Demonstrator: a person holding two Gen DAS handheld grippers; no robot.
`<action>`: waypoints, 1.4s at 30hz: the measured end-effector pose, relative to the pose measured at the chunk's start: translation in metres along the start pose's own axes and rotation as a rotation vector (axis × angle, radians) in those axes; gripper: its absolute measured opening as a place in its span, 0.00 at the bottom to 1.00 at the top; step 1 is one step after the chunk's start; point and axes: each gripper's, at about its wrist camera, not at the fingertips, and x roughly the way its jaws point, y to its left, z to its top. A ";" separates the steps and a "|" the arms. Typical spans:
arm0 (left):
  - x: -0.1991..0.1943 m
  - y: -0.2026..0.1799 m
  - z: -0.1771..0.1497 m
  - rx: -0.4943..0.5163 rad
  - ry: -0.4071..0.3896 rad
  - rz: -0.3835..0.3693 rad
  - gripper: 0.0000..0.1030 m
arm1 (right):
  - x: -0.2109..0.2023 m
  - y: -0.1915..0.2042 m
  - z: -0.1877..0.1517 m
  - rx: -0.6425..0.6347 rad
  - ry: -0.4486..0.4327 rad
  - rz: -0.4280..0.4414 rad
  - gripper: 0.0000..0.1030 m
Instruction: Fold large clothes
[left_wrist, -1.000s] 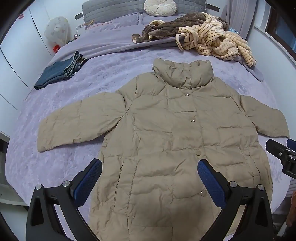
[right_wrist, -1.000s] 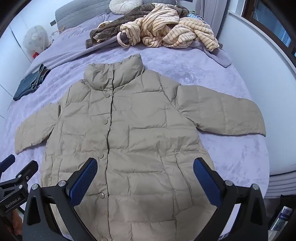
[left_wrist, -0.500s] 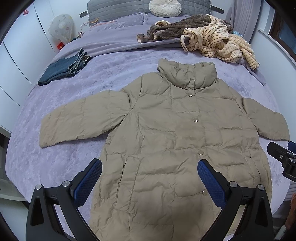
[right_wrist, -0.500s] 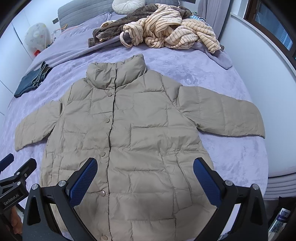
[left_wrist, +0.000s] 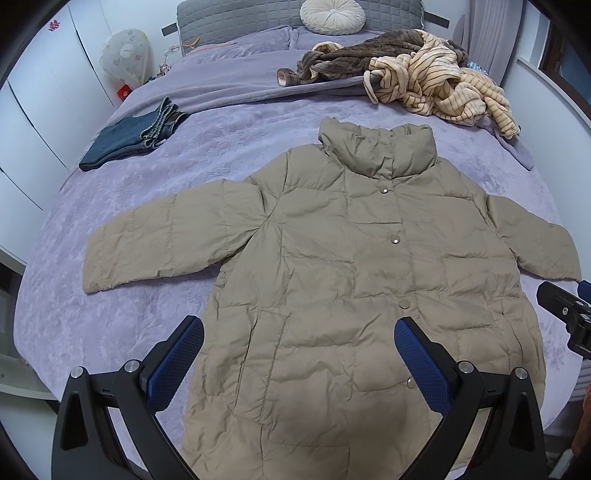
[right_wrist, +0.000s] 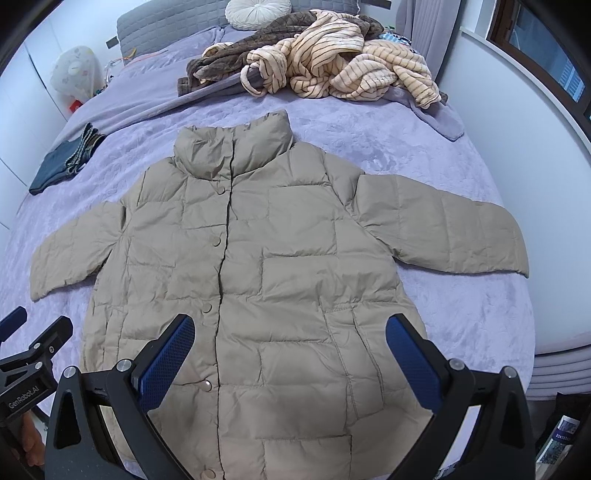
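A large beige puffer jacket (left_wrist: 354, 280) lies flat and face up on the purple bed, snapped shut, both sleeves spread out sideways, collar toward the headboard. It also shows in the right wrist view (right_wrist: 280, 273). My left gripper (left_wrist: 299, 354) is open and empty, held above the jacket's lower left part. My right gripper (right_wrist: 290, 350) is open and empty, above the lower right part. Each gripper shows at the edge of the other's view.
A pile of striped cream and brown clothes (left_wrist: 417, 74) lies near the headboard. Folded dark jeans (left_wrist: 129, 138) lie at the bed's left. A round white pillow (left_wrist: 332, 16) sits at the head. A white wall (right_wrist: 524, 147) runs along the right.
Both views have shifted slightly, so the jacket sits a little lower and further right in the left view. The jacket has not moved and both grippers stay open.
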 end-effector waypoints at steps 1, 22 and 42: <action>0.000 0.000 0.000 0.000 0.000 0.000 1.00 | 0.000 0.000 0.000 0.001 0.000 0.000 1.00; -0.001 0.004 -0.001 -0.007 -0.002 0.009 1.00 | -0.001 0.000 0.000 0.001 -0.001 0.000 1.00; 0.001 0.006 -0.002 -0.010 -0.001 0.014 1.00 | 0.000 0.000 0.000 0.002 -0.002 0.000 1.00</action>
